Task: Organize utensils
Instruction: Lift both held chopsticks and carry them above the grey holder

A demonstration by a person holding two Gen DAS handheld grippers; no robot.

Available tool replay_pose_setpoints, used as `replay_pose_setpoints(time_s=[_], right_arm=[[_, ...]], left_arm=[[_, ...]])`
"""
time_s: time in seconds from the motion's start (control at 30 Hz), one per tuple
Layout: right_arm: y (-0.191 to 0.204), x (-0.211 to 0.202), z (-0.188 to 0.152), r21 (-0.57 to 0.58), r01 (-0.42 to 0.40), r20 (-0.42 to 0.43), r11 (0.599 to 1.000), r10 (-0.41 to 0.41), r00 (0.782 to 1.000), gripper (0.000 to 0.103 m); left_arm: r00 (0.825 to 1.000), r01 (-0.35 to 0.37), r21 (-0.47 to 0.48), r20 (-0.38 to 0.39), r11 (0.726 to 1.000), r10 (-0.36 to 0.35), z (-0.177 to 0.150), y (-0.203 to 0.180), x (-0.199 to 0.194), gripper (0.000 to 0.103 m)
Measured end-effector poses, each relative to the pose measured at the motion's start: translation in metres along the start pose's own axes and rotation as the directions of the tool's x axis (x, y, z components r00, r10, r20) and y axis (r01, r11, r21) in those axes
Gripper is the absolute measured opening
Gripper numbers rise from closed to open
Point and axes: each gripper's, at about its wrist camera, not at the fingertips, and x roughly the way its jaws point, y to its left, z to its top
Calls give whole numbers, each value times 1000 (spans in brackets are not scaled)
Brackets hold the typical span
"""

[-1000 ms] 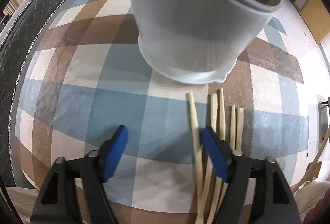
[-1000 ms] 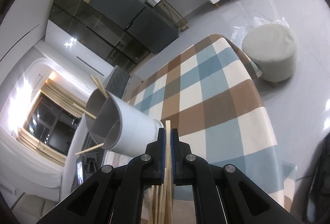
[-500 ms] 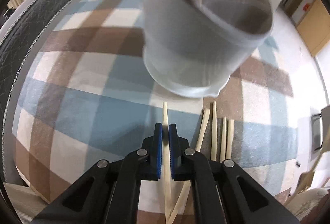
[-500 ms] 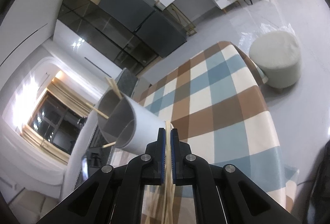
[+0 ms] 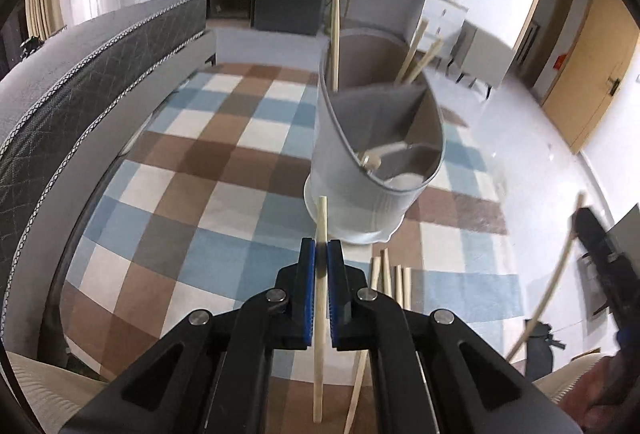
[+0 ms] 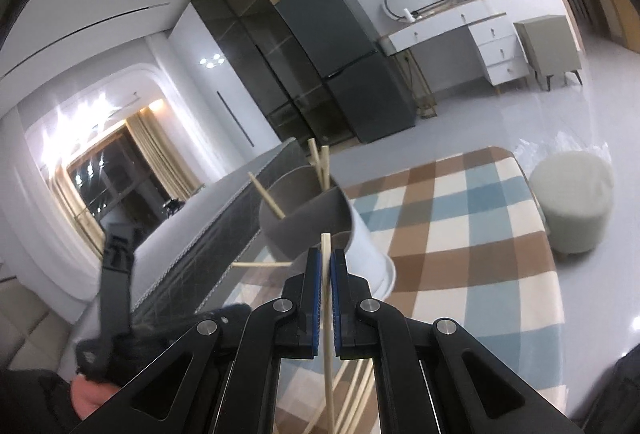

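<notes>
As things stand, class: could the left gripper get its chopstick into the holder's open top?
Probably yes: the left gripper holds its chopstick just before the holder, whose open top faces it unobstructed.

My left gripper (image 5: 321, 254) is matt black plastic with bright metal rivets, and its blue pads (image 5: 306, 274) look ribbed and rubbery; they pinch a pale, bare wooden chopstick (image 5: 320, 298), matt and smooth. My right gripper (image 6: 326, 266) is of the same make, closed on another wooden stick (image 6: 327, 314). The utensil holder (image 5: 352, 170) looks like smooth grey plastic with a faint sheen. The table's checked cloth (image 5: 192, 194) is woven and matt.
</notes>
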Motion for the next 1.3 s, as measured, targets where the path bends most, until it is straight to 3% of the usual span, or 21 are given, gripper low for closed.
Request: replay_pose_setpoints(time_s=[0.17, 0.67, 0.93, 1.3], right_arm=[[13, -4, -6, -29, 20, 7, 999, -20, 1000, 4], [28, -13, -7, -50, 64, 24, 997, -63, 998, 4], [42, -8, 24, -99, 66, 76, 993, -58, 995, 4], [73, 17, 94, -180, 9, 146, 984, 18, 989, 4]], left_arm=[[998, 53, 7, 27, 999, -53, 5, 5, -13, 1], [991, 135, 73, -5, 988, -135, 14, -2, -35, 1], [975, 219, 68, 12, 973, -220, 38, -8, -59, 1], [945, 304, 3, 122, 953, -302, 104, -1, -95, 1]])
